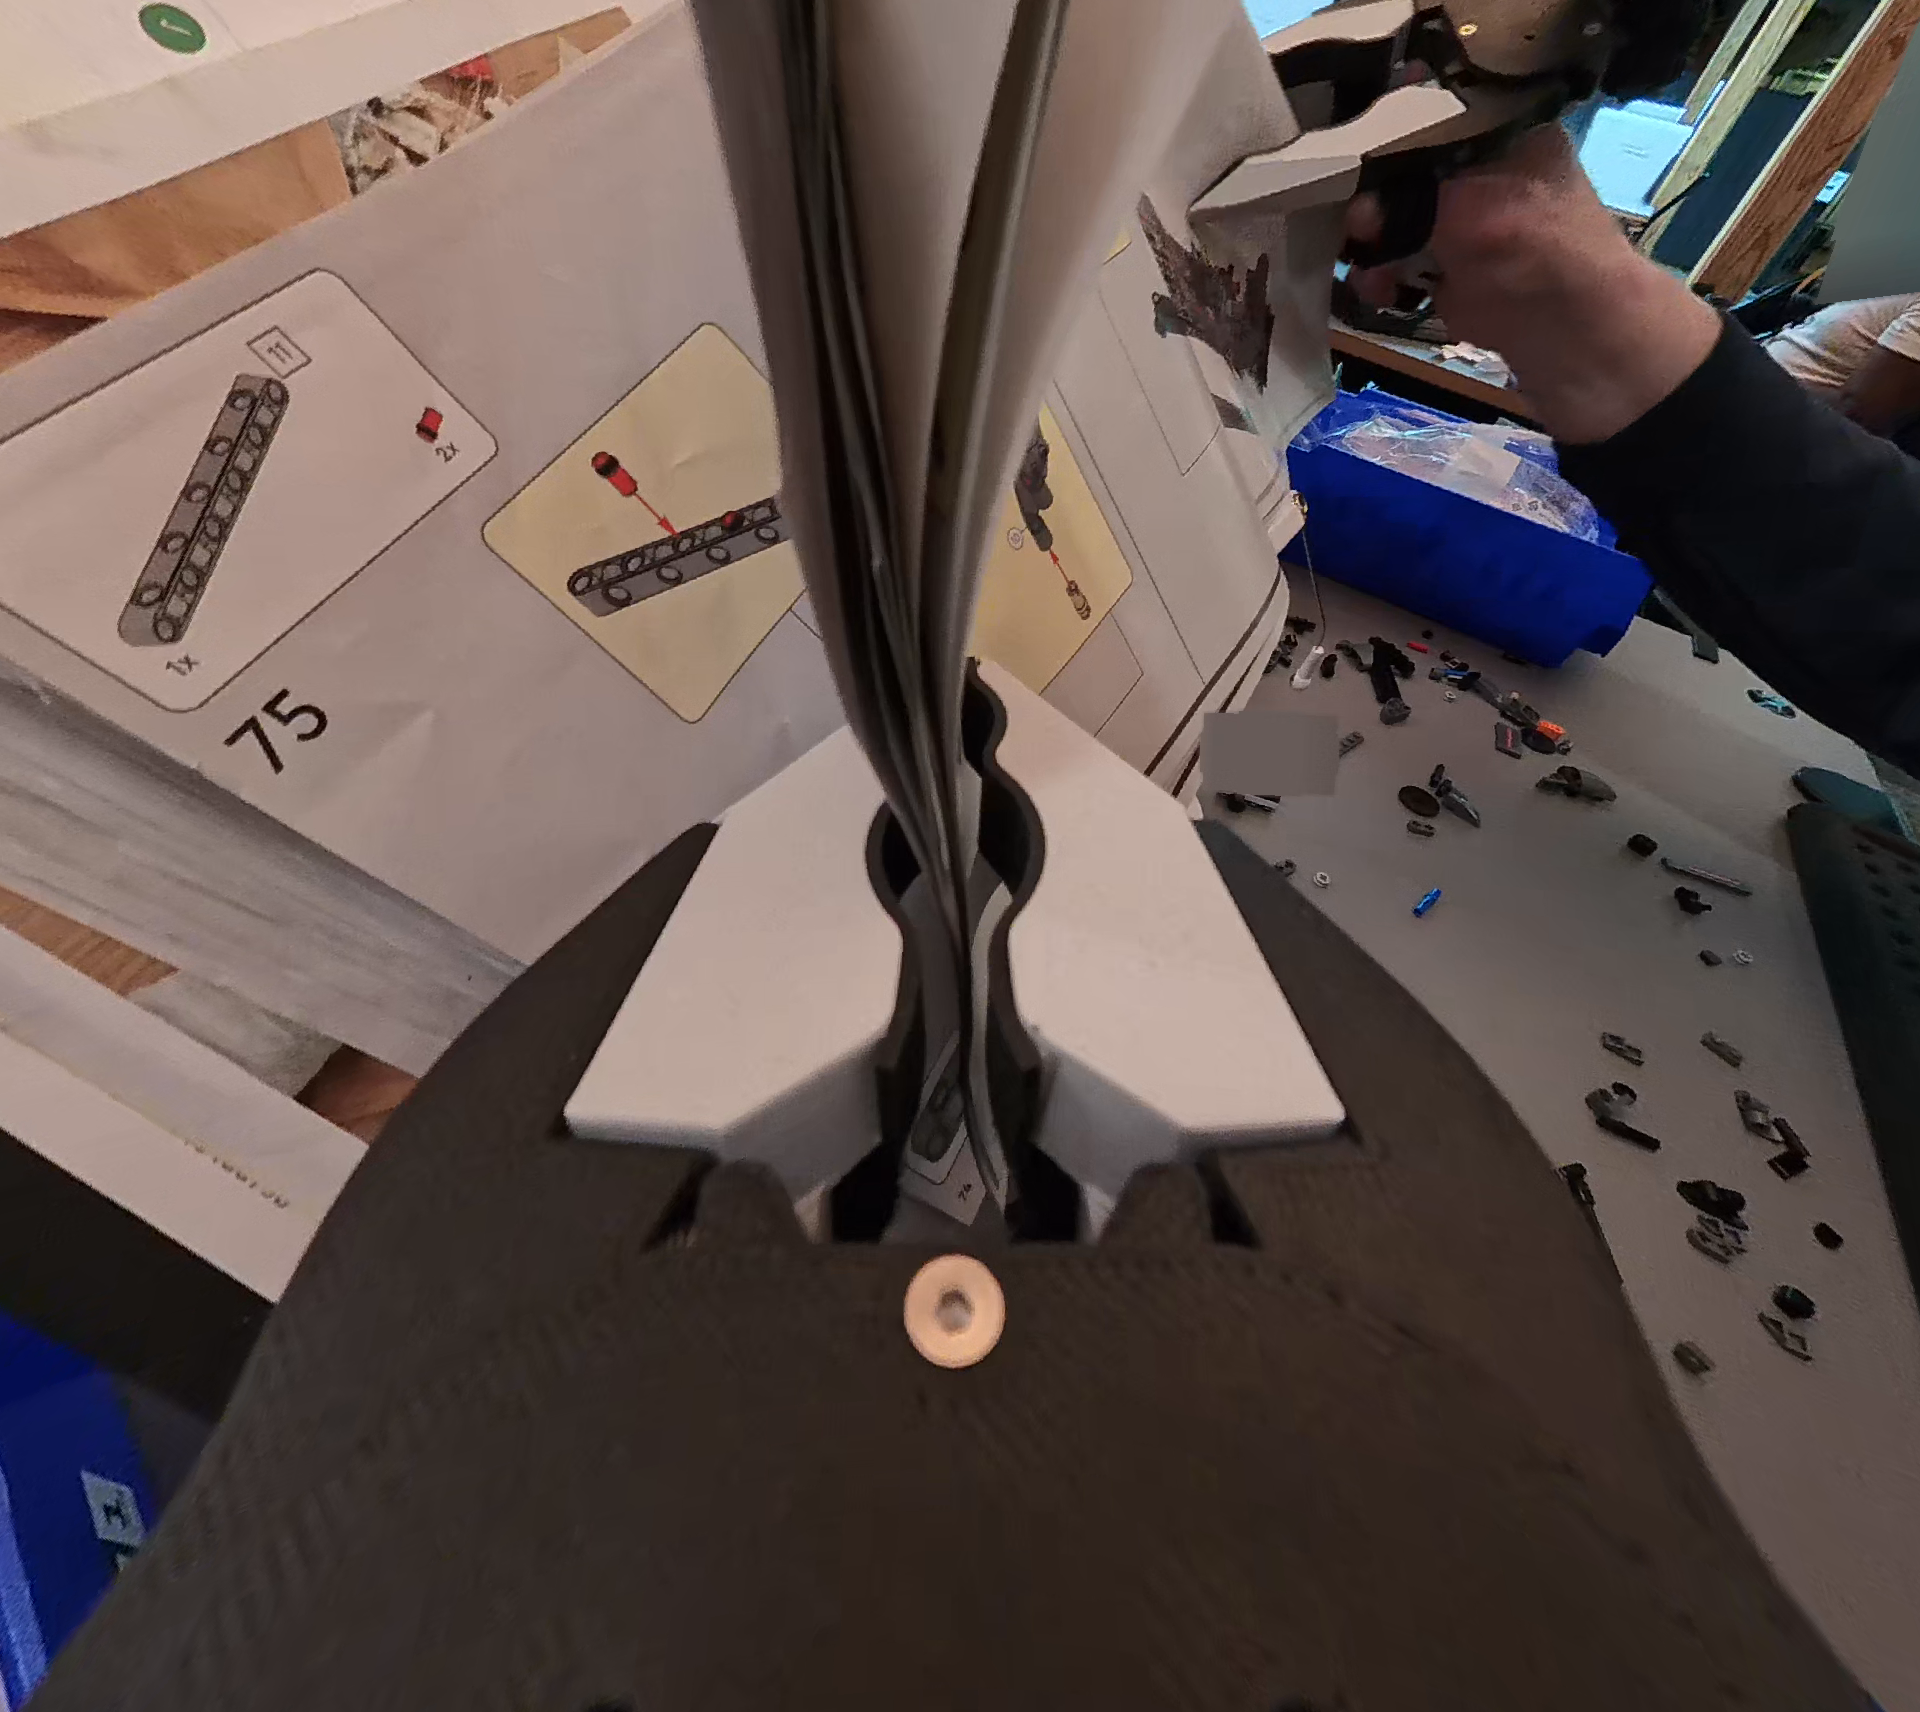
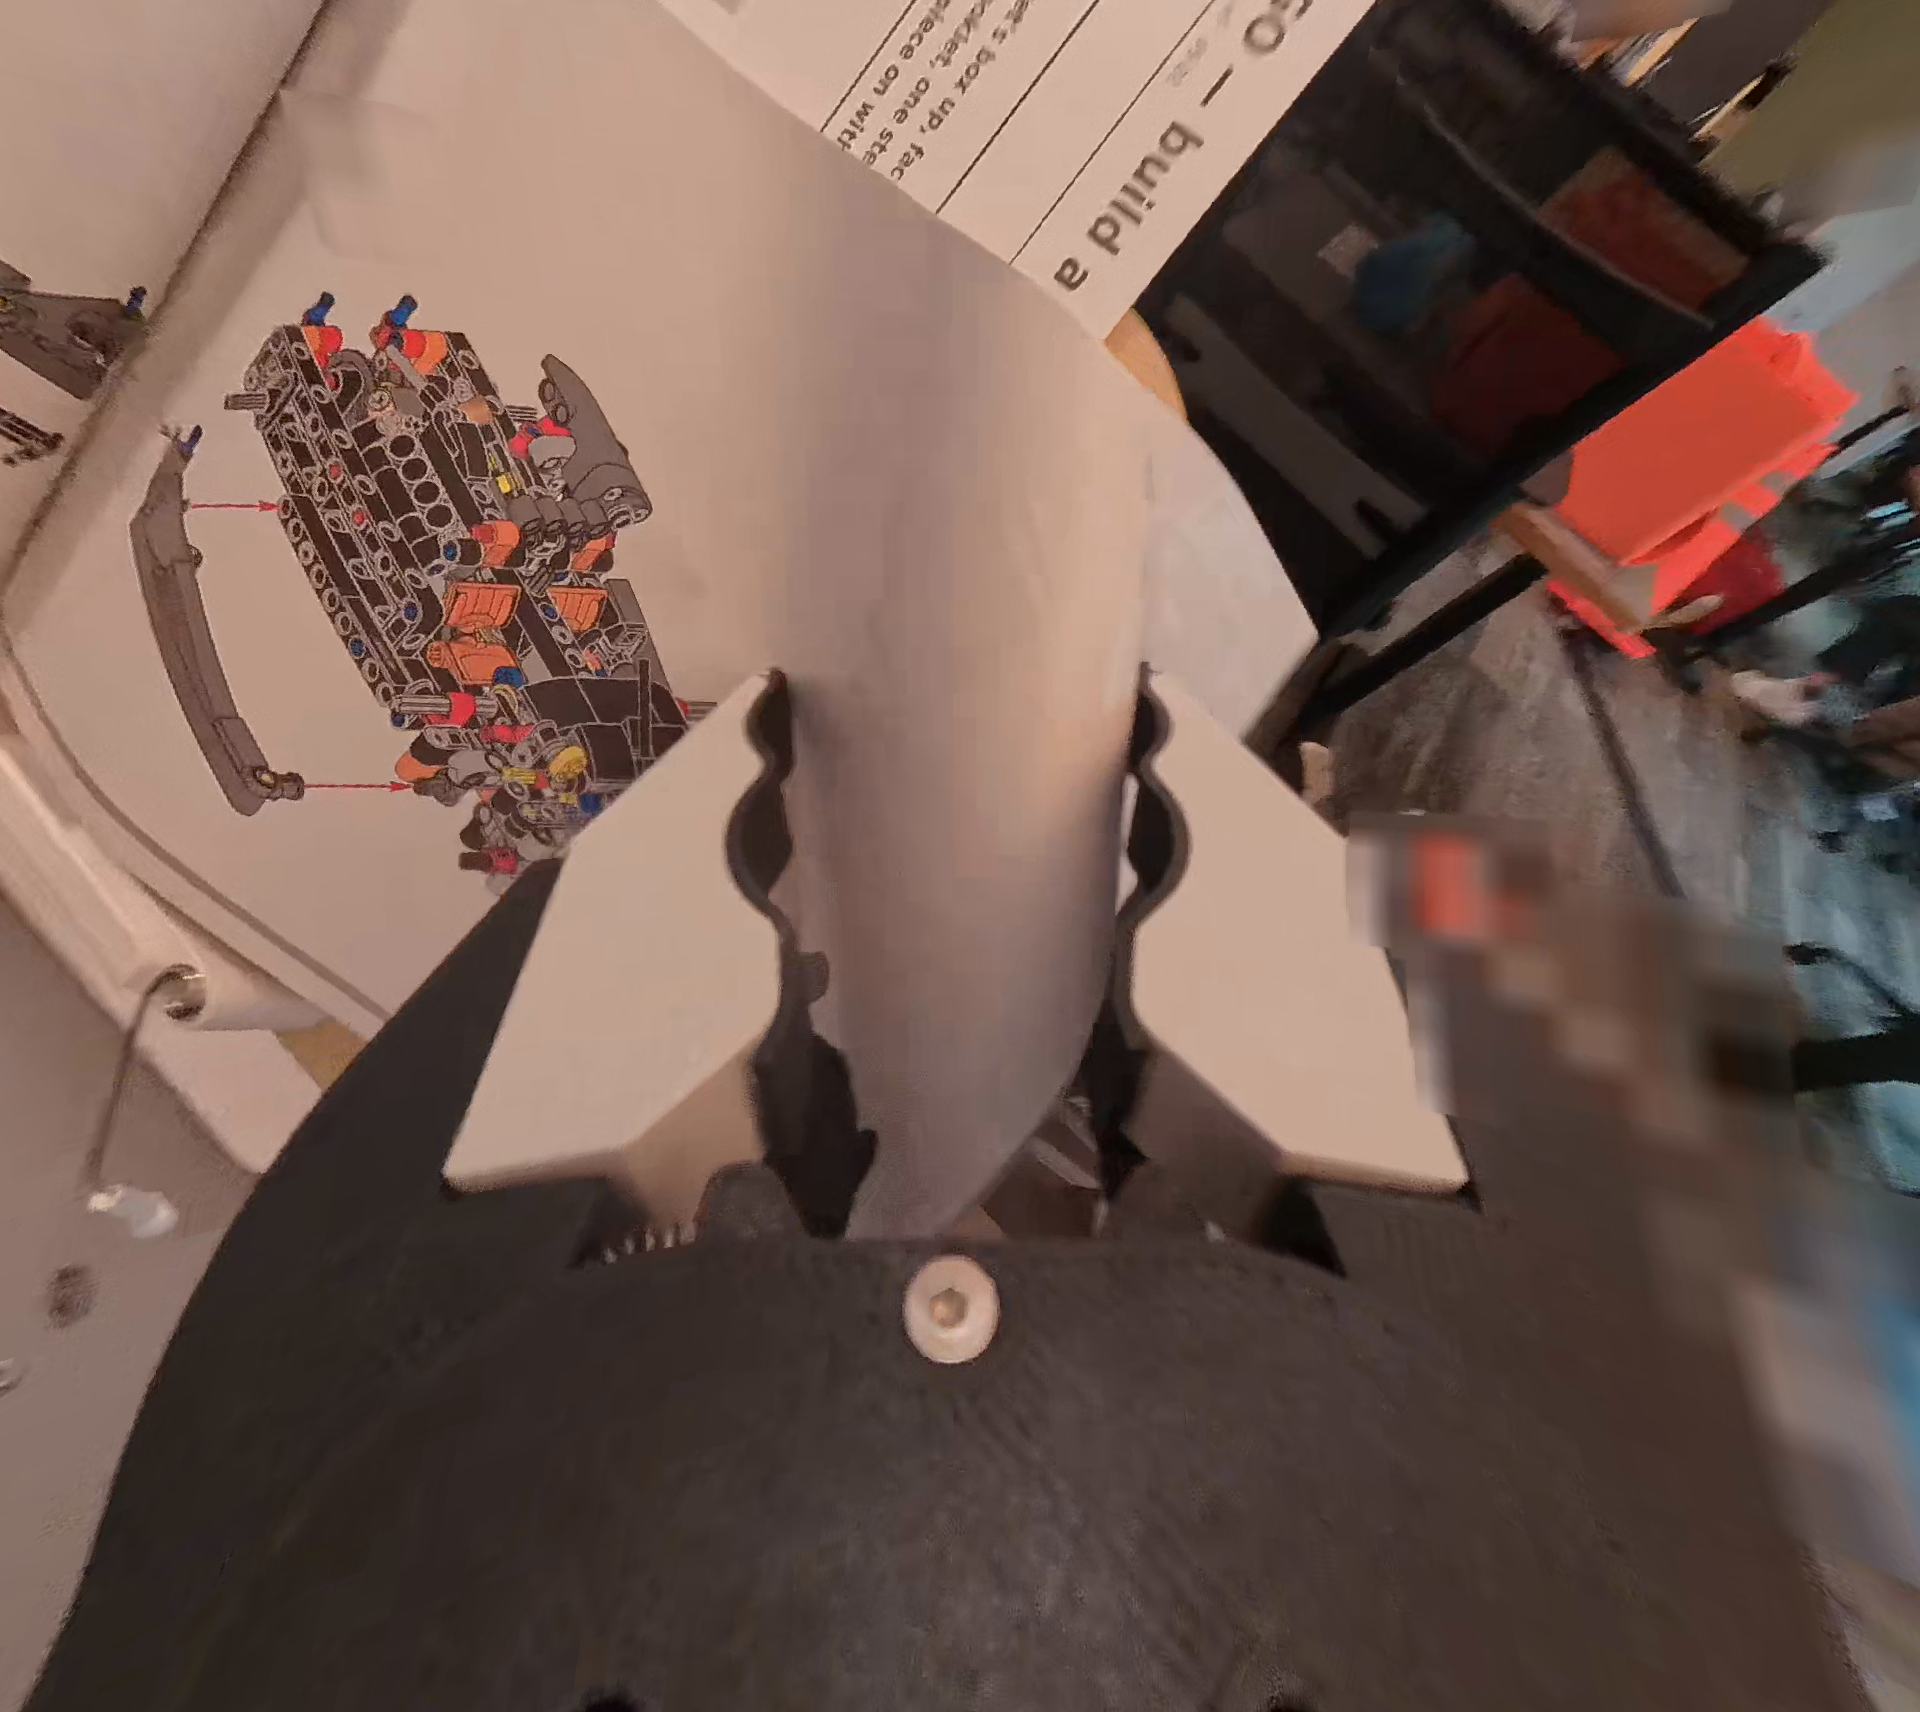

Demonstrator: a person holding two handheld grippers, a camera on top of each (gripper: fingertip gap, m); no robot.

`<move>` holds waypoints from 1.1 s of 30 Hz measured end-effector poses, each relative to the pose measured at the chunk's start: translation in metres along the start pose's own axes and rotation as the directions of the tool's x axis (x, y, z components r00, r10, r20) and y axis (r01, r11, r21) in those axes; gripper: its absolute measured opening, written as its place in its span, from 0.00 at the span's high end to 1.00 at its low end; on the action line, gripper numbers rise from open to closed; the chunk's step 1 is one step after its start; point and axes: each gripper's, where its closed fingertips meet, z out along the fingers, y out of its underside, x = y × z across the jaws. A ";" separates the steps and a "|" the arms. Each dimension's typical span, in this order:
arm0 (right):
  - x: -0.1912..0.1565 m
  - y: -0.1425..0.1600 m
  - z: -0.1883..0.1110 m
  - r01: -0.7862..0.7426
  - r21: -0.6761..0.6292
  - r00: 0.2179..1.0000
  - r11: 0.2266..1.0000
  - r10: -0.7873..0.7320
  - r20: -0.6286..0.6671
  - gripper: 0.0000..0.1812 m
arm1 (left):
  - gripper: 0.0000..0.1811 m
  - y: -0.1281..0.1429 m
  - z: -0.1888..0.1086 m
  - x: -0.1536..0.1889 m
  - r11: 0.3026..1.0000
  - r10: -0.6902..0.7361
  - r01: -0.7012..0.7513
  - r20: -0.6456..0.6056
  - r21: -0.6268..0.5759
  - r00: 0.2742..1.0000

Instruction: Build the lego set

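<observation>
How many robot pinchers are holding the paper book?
2. The left gripper is shut on a bunch of pages of the instruction booklet. The right gripper is open around a single page; it also shows far off, upper right, in the left view.

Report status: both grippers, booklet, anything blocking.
Left gripper shut on booklet pages. Right gripper open, a page between its fingers. Loose pieces untouched on table.

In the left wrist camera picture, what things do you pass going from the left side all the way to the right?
Open booklet page with the grey beam drawing → pinched bundle of pages in the left gripper → right gripper → blue bin → dark sleeve.
</observation>
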 end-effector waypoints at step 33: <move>-0.207 -0.131 -0.066 -0.247 0.353 0.760 0.902 -0.046 0.648 0.70 | 1.00 0.012 0.005 0.000 0.997 -0.072 0.072 -0.064 -0.004 0.995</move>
